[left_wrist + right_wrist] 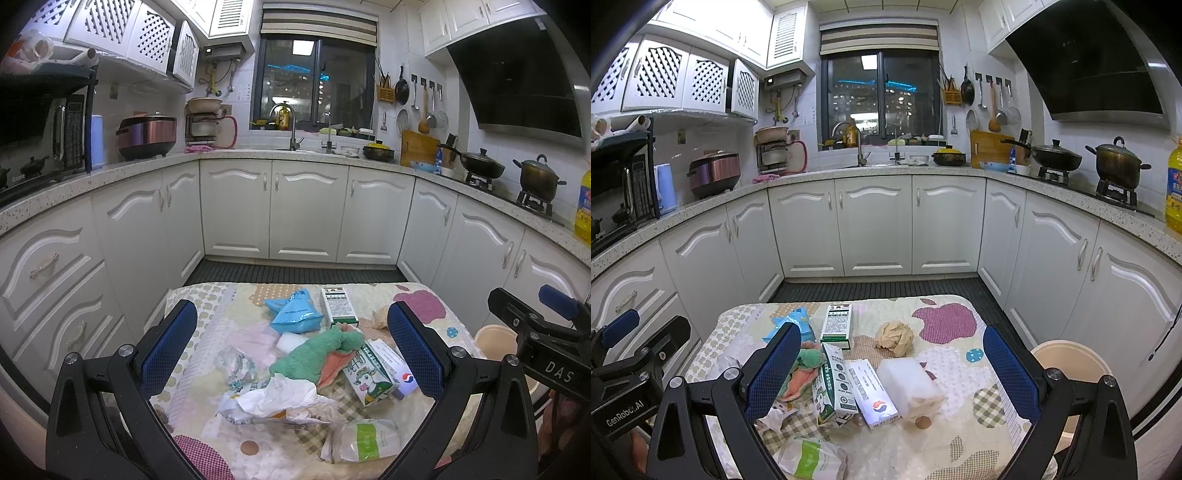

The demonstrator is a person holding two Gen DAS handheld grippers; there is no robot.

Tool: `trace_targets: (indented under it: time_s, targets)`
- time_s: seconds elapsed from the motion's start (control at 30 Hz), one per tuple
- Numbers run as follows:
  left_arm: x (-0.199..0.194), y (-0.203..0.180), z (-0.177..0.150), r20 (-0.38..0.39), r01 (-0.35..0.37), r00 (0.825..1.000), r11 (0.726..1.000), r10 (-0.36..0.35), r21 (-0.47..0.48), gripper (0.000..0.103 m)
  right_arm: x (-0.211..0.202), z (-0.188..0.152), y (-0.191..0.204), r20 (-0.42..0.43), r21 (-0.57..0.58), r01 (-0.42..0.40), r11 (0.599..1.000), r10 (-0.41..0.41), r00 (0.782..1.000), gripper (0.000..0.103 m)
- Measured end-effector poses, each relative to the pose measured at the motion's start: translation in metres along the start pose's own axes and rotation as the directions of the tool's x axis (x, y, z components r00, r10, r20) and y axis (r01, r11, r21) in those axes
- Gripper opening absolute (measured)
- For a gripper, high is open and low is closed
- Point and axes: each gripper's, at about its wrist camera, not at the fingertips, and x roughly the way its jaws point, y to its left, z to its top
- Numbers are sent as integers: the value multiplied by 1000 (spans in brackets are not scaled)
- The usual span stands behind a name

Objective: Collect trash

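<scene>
Both grippers hover over the table (964, 435), jaws spread wide and empty. Left gripper (291, 350): green cloth (314, 356) lies between its fingers, white wrapper (273, 402) just below. Right gripper (888, 373): milk carton (834, 384), flat box (873, 393) and white block (910, 384) lie between its fingers; bin (1071, 360) beyond its right finger.

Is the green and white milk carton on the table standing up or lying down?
Lying down: the milk carton rests on its side on the table, beside a flat white box.
</scene>
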Motion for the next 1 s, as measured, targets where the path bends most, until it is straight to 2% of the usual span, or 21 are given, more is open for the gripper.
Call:
trace_targets:
  time_s: [0.73, 0.87, 1.0]
  targets:
    - [9, -7, -5, -20, 14, 1000, 1000, -13, 5, 103, 11, -1, 4, -35, -17, 2, 1000, -3, 999, 98]
    - [20, 0, -6, -69, 38, 997, 999, -39, -20, 103, 23, -2, 3, -74, -31, -10, 999, 8, 997, 98]
    - [39, 21, -7, -158, 74, 984, 995, -85, -69, 103, 45, -8, -1, -156, -50, -35, 998, 27, 987, 98]
